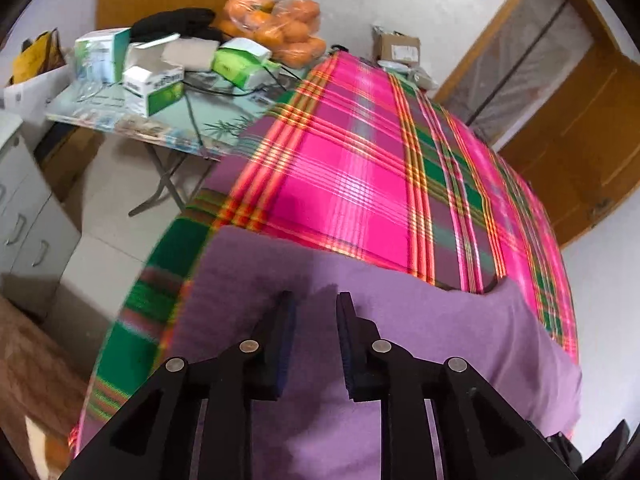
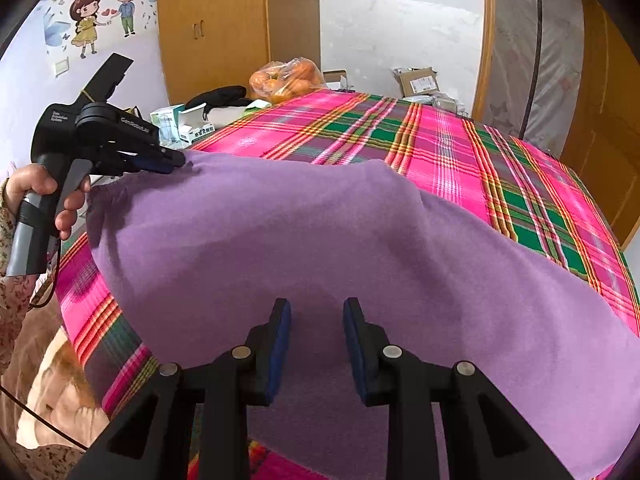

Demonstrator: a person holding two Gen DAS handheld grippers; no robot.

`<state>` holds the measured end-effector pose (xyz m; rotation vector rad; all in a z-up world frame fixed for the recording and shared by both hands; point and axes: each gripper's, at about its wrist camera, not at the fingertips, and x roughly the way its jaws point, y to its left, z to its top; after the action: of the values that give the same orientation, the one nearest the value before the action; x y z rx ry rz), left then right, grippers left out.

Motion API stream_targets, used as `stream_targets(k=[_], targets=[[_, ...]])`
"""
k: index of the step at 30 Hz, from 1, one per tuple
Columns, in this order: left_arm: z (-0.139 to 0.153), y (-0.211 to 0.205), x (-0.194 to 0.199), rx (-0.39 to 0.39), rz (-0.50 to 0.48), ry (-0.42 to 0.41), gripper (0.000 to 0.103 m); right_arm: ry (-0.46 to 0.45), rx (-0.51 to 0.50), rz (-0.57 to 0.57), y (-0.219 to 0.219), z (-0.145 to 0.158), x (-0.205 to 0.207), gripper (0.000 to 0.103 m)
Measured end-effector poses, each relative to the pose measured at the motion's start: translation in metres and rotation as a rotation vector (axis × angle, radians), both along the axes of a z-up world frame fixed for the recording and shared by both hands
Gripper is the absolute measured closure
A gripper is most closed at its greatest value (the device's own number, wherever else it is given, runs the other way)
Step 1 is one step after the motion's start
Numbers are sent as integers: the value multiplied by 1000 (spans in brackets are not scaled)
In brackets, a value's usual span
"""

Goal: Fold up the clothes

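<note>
A person's hand (image 2: pixel 48 196) is wrapping around the grey handle of the left gripper (image 2: pixel 176 160) at the far left of the right wrist view, a floral sleeve (image 2: pixel 10 300) showing below it. The gripper's tips are sitting at the far left corner of the purple garment (image 2: pixel 320 248); from this side I cannot tell whether they are pinching the cloth. In its own camera the left gripper (image 1: pixel 316 300) is showing its blue-padded fingers (image 1: pixel 288 336) standing apart with purple cloth filling the gap beneath them, nothing visibly clamped.

The purple garment is lying spread across the near part of the bed, over a pink and green plaid bedsheet (image 2: pixel 460 148) (bright enough to hurt the eyes). Its far edge is rising in a soft hump toward the middle and trailing off to the right.

Lower centre, the right gripper (image 2: pixel 316 312) is hovering over the garment's near portion with its fingers parted and nothing between the pads but the cloth underneath.

Beyond the bed, a folding table (image 1: pixel 120 120) is carrying small boxes (image 1: pixel 156 88) and a plastic bag of oranges (image 1: pixel 280 24). Further right, a cardboard parcel (image 2: pixel 420 80) is sitting at the bed's far edge, near a wooden door frame (image 2: pixel 484 40).
</note>
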<state>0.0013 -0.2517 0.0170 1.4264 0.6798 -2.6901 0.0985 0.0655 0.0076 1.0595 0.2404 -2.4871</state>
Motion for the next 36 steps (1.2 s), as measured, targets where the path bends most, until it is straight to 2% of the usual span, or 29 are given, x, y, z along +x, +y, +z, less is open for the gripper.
stream_targets(k=[11,22,27,29,36], targets=[[9,-31,38,-7,64,14,82,12,2,107,-33,2,7,75],[3,-57,67,13,112,-12,82,-27,-8,311,-111,-7,9,75],[2,-68,76,45,127,-14,81,-26,-73,374,-141,-1,10,75],[1,-73,79,74,132,-15,81,-17,-85,395,-153,1,11,70],[-5,-88,83,159,141,-35,80,4,-24,463,-197,-4,15,66]])
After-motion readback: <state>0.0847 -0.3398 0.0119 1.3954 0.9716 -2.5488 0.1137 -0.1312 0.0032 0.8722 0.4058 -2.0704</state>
